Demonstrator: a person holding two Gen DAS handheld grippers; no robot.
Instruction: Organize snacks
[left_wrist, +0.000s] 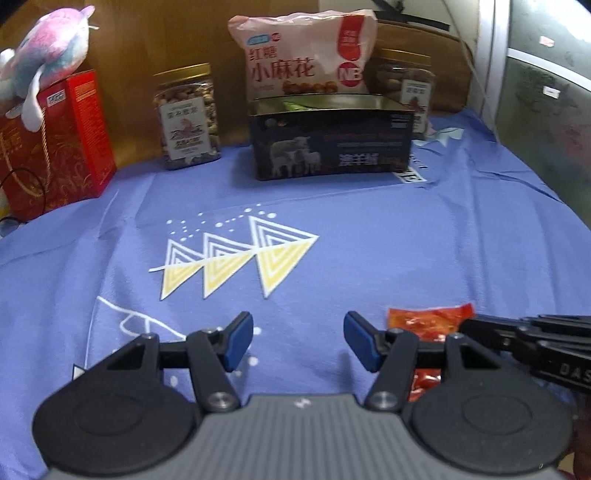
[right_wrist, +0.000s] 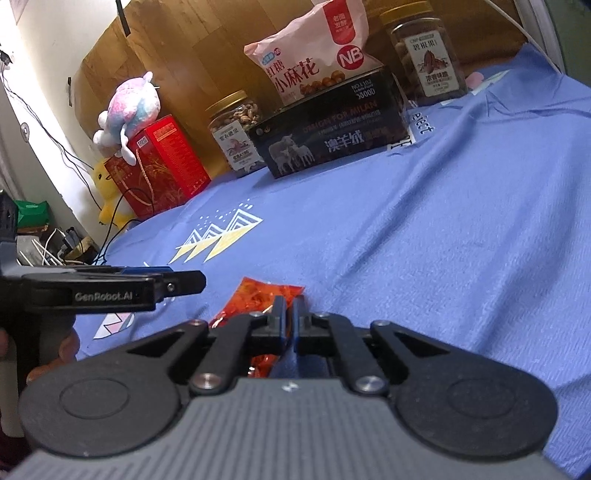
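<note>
A red snack packet (right_wrist: 255, 295) lies low over the blue cloth (right_wrist: 443, 221). My right gripper (right_wrist: 291, 306) is shut, and its fingers pinch the packet's near right edge. In the left wrist view the same red packet (left_wrist: 428, 317) shows at the lower right, with the right gripper (left_wrist: 469, 326) reaching in over it from the right. My left gripper (left_wrist: 299, 339) hangs open over bare cloth just left of the packet, with nothing between its blue pads (left_wrist: 240, 339). An open black box (left_wrist: 328, 147) printed with sheep stands at the back.
A pink snack bag (left_wrist: 303, 55) leans behind the black box. A nut jar (left_wrist: 188, 114) stands left of the box and another jar (left_wrist: 413, 81) right of it. A red gift box (left_wrist: 55, 140) with a plush toy (left_wrist: 48, 55) on it sits far left.
</note>
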